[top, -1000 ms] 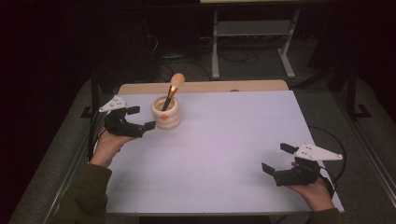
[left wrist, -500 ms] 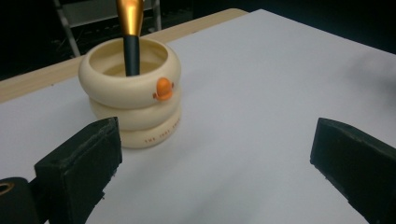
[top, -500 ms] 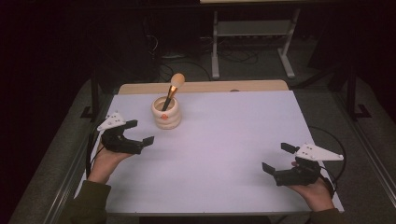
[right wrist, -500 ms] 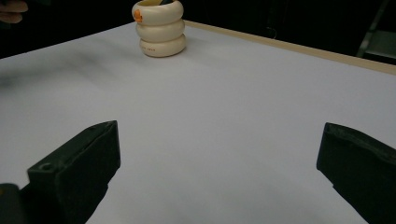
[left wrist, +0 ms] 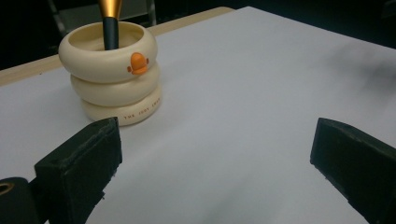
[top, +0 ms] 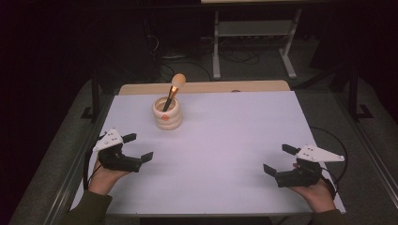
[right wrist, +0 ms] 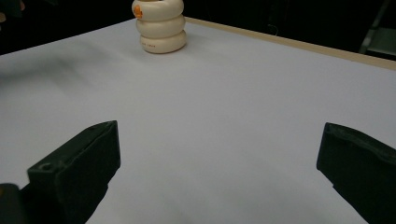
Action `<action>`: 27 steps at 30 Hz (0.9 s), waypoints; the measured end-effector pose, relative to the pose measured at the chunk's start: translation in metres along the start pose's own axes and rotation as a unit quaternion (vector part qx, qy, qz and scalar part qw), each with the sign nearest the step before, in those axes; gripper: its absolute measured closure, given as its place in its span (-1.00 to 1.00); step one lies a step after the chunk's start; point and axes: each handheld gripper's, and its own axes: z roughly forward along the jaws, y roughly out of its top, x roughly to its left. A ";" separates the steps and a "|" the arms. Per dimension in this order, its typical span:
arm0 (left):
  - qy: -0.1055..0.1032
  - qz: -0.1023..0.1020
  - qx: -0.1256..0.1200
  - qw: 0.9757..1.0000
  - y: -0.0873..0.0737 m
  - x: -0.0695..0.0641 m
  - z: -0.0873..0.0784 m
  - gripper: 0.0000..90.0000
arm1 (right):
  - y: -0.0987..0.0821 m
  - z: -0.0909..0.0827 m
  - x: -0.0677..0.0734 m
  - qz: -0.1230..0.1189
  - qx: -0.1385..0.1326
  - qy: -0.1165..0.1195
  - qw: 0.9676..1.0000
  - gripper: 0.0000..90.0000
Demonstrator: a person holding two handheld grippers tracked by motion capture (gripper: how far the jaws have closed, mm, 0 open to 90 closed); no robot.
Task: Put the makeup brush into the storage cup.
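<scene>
A cream ribbed holder [top: 167, 114] shaped like three stacked rings stands at the back left of the white table [top: 225, 140]. A brush [top: 172, 90] with a black and gold handle leans out of it. My left gripper [top: 140, 147] rests open near the table's left front edge, well short of the holder [left wrist: 114, 72], with the brush handle [left wrist: 111, 21] rising from it. My right gripper [top: 277, 159] is open at the front right, nothing between its jaws. The holder [right wrist: 159, 25] stands far off in the right gripper view.
A wooden strip [top: 206, 87] runs along the table's back edge. Behind it stand a metal stand [top: 253, 42] and cables on a dark floor. White table surface lies between the two grippers.
My left gripper has drawn back from beside the holder toward the table's left front edge. The right gripper has stayed in place.
</scene>
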 end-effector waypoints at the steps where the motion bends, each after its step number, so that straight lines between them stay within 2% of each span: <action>1: 0.002 0.004 -0.003 1.000 -0.002 -0.001 -0.001 -0.97 | 0.000 0.000 0.000 0.000 0.000 0.000 1.000 -1.00; 3: 0.002 0.001 -0.005 1.000 -0.006 -0.003 -0.003 -0.97 | 0.000 0.000 0.000 -0.002 0.000 0.000 1.000 -1.00; 7: 0.013 -0.005 -0.014 1.000 -0.015 -0.009 -0.007 -0.97 | 0.000 0.001 0.001 -0.004 0.002 0.000 1.000 -1.00; 13: 0.014 -0.013 -0.012 1.000 -0.029 -0.014 -0.011 -1.00 | -0.001 0.002 0.001 -0.005 0.003 0.001 1.000 -1.00; 16: 0.016 -0.011 -0.012 1.000 -0.035 -0.017 -0.013 -1.00 | -0.002 0.002 0.001 -0.007 0.003 0.001 1.000 -1.00; 27: 0.008 -0.020 -0.010 1.000 -0.052 -0.020 -0.021 -1.00 | -0.004 0.003 0.002 -0.009 0.006 0.001 1.000 -1.00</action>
